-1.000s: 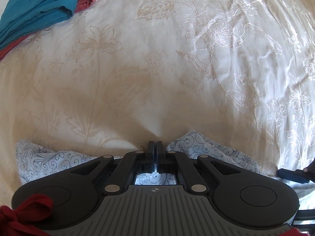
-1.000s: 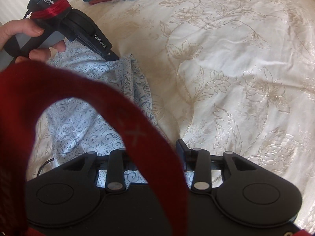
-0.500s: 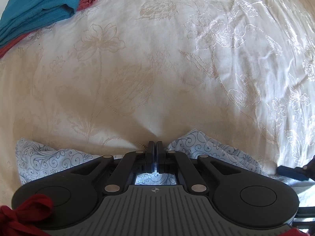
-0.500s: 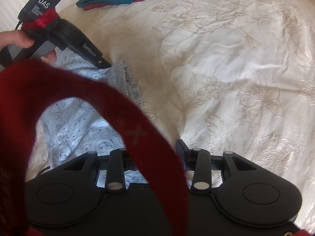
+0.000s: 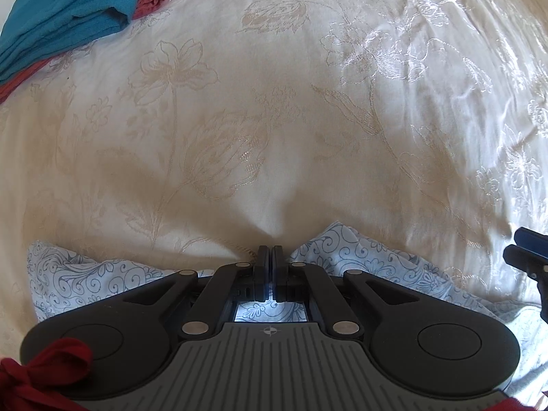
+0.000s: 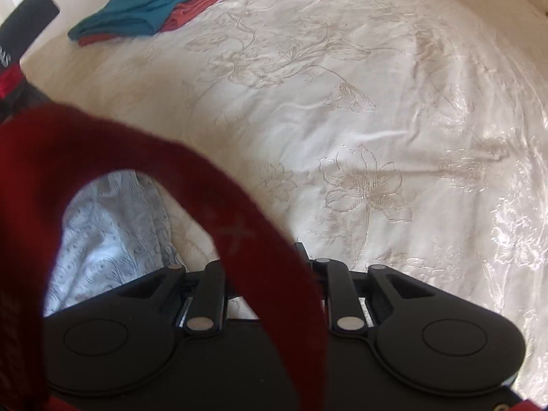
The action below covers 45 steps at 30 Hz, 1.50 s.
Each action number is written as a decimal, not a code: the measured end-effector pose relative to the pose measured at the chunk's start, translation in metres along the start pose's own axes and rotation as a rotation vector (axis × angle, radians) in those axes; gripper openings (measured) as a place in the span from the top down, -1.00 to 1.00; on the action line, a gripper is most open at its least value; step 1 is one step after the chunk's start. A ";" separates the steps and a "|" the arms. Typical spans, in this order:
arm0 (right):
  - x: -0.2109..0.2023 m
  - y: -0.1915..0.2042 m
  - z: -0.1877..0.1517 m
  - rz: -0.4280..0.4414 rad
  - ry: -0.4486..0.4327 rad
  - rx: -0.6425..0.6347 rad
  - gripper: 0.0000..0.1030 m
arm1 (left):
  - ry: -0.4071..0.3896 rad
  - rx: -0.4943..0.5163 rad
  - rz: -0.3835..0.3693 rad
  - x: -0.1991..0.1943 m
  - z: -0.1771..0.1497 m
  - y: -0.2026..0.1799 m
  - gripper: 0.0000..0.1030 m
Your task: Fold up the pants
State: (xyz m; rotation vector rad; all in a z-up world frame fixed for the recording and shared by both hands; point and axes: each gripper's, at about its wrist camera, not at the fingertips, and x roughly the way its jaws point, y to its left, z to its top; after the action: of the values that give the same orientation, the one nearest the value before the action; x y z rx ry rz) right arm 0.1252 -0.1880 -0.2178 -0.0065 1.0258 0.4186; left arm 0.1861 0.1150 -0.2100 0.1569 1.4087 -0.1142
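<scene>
The pants (image 5: 359,260), thin patterned cotton, lie crumpled on the bedspread (image 5: 274,120) just under both tools. The left gripper (image 5: 273,257) is closed tight, apparently pinching their edge. A red strap (image 6: 239,233) hides the right gripper's (image 6: 274,274) fingers, so I cannot tell its state. The cloth looks light, limp and likely to sag; hems or waistband corners offer the best hold.

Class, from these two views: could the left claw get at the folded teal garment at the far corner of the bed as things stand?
Probably not yet: the left claw is shut on the patterned pants. Only open bedspread lies before the teal garment.
</scene>
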 end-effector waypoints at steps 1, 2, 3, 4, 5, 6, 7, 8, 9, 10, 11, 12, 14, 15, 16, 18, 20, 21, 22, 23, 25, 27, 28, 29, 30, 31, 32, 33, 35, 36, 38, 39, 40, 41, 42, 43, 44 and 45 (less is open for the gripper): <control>0.002 0.001 0.001 0.035 0.023 -0.013 0.36 | -0.001 0.002 0.004 -0.001 0.000 -0.001 0.94; 0.006 0.004 0.001 0.055 0.053 -0.037 0.36 | -0.002 0.005 0.007 -0.001 0.000 -0.002 0.94; 0.011 0.008 0.000 0.071 0.087 -0.063 0.35 | -0.003 0.010 0.010 -0.001 0.000 -0.003 0.94; 0.017 0.012 -0.002 0.095 0.121 -0.089 0.32 | -0.004 0.013 0.011 -0.001 0.000 -0.004 0.94; 0.020 0.016 -0.004 0.117 0.140 -0.103 0.32 | -0.004 0.013 0.011 -0.001 -0.001 -0.004 0.94; 0.021 0.020 -0.009 0.149 0.157 -0.117 0.32 | -0.004 0.012 0.009 -0.002 -0.001 -0.004 0.94; 0.021 0.025 -0.012 0.167 0.160 -0.123 0.32 | -0.004 0.010 0.007 -0.002 -0.001 -0.004 0.94; 0.020 0.027 -0.013 0.175 0.161 -0.125 0.32 | -0.004 0.007 0.004 -0.002 -0.001 -0.003 0.94; 0.019 0.030 -0.016 0.180 0.161 -0.123 0.32 | -0.003 0.005 0.002 -0.002 -0.001 -0.002 0.94; 0.018 0.032 -0.018 0.180 0.159 -0.117 0.32 | -0.002 0.003 0.001 -0.002 -0.001 -0.002 0.94; 0.016 0.032 -0.019 0.181 0.156 -0.104 0.32 | -0.001 0.004 0.000 -0.001 0.000 -0.002 0.94; 0.015 0.030 -0.020 0.188 0.152 -0.086 0.32 | -0.001 0.005 0.001 -0.001 0.000 -0.002 0.94; 0.011 0.027 -0.020 0.208 0.150 -0.058 0.32 | -0.001 0.008 0.002 -0.002 0.000 -0.002 0.94; 0.008 0.024 -0.021 0.219 0.150 -0.048 0.32 | -0.001 0.008 0.003 -0.001 -0.001 -0.001 0.94; 0.007 0.023 -0.021 0.227 0.149 -0.044 0.32 | -0.002 0.010 0.003 -0.001 -0.001 -0.001 0.94; 0.007 0.021 -0.020 0.244 0.140 -0.034 0.32 | -0.003 0.011 0.005 0.000 -0.002 -0.001 0.94; 0.003 0.020 -0.019 0.262 0.128 -0.027 0.32 | -0.002 0.009 0.005 0.000 -0.002 -0.001 0.94; 0.001 0.019 -0.018 0.266 0.113 -0.023 0.32 | -0.002 0.008 0.005 0.000 -0.002 -0.001 0.94; -0.004 0.016 -0.018 0.272 0.090 -0.020 0.32 | -0.003 0.008 0.005 -0.001 -0.002 -0.001 0.94; -0.008 0.016 -0.017 0.292 0.074 -0.015 0.32 | -0.003 0.006 0.006 0.000 -0.003 0.000 0.94; -0.012 0.016 -0.015 0.325 0.046 -0.004 0.32 | -0.002 0.002 0.007 0.000 -0.003 0.001 0.94; -0.014 0.017 -0.012 0.301 0.029 -0.016 0.32 | -0.001 0.001 0.007 0.002 -0.004 0.001 0.94; -0.012 0.015 -0.011 0.290 0.031 -0.015 0.32 | -0.002 0.002 0.008 0.002 -0.004 0.001 0.94; -0.009 0.013 -0.009 0.287 0.036 0.000 0.32 | -0.001 0.005 0.010 0.002 -0.004 0.000 0.94; -0.006 0.009 -0.007 0.286 0.042 0.021 0.31 | -0.001 0.007 0.010 0.002 -0.003 0.000 0.94; -0.005 0.005 -0.005 0.286 0.054 0.035 0.28 | -0.001 0.007 0.011 0.002 -0.004 -0.001 0.94; -0.002 0.004 -0.002 0.283 0.067 0.038 0.28 | -0.001 0.007 0.010 0.003 -0.004 -0.002 0.94; -0.001 0.002 0.000 0.276 0.074 0.028 0.27 | -0.001 0.005 0.009 0.003 -0.004 -0.002 0.94; 0.006 0.002 0.004 0.283 0.107 0.013 0.17 | -0.002 0.002 0.007 0.003 -0.004 -0.002 0.94; 0.013 0.001 0.004 0.311 0.129 0.014 0.14 | -0.002 0.002 0.007 0.003 -0.004 -0.002 0.94; 0.023 -0.002 0.005 0.343 0.151 0.027 0.14 | -0.002 0.006 0.008 0.003 -0.004 -0.003 0.94; 0.028 -0.001 0.005 0.346 0.162 0.023 0.14 | -0.002 0.008 0.010 0.003 -0.005 -0.004 0.94; 0.032 0.001 0.006 0.350 0.168 0.014 0.14 | -0.002 0.010 0.010 0.003 -0.005 -0.004 0.94; 0.034 0.003 0.007 0.356 0.167 0.006 0.14 | -0.002 0.010 0.010 0.003 -0.005 -0.005 0.94; 0.035 0.005 0.008 0.363 0.165 0.003 0.15 | -0.003 0.009 0.010 0.004 -0.005 -0.005 0.94; 0.037 0.007 0.008 0.368 0.163 0.004 0.14 | -0.003 0.008 0.010 0.004 -0.006 -0.005 0.94; 0.037 0.009 0.009 0.373 0.161 0.005 0.14 | -0.002 0.008 0.010 0.005 -0.006 -0.006 0.94; 0.037 0.014 0.009 0.372 0.146 -0.005 0.24 | -0.002 0.010 0.013 0.005 -0.006 -0.007 0.94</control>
State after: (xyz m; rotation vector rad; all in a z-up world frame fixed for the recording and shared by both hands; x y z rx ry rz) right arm 0.1444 -0.1609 -0.2414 0.1531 1.1733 0.7678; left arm 0.1801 0.1096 -0.2161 0.1743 1.4053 -0.1111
